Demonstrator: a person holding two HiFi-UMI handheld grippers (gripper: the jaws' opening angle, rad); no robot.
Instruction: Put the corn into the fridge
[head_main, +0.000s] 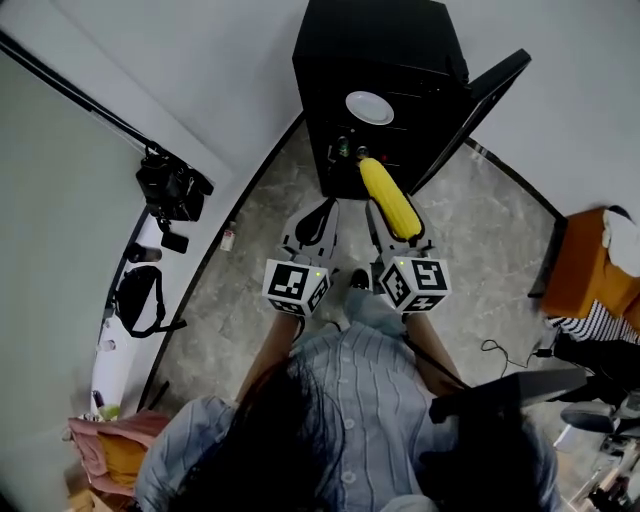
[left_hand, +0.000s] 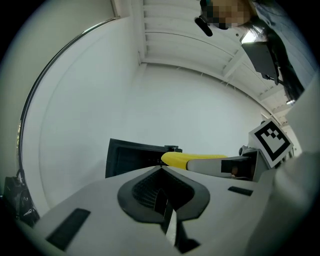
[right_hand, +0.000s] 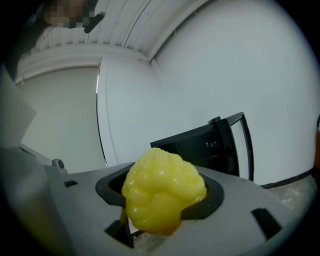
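The right tongs (head_main: 396, 226) are clenched on a yellow corn cob (head_main: 392, 203), gripping it near its rear end so that most of the cob sticks out ahead of them. In the right gripper view the cob's knobbly end (right_hand: 162, 192) fills the gap between the jaws. The cob is in the air above the marbled floor (head_main: 470, 265), and its far tip points at the open front of a black mini fridge (head_main: 380, 50) at lower-shelf level. Whether the tip is past the opening cannot be told. The fridge door (head_main: 482, 103) is swung out to the right. A white plate (head_main: 369, 107) lies on an upper shelf. The left tongs (head_main: 315, 222) hang just beside the right ones, jaws pressed together on nothing.
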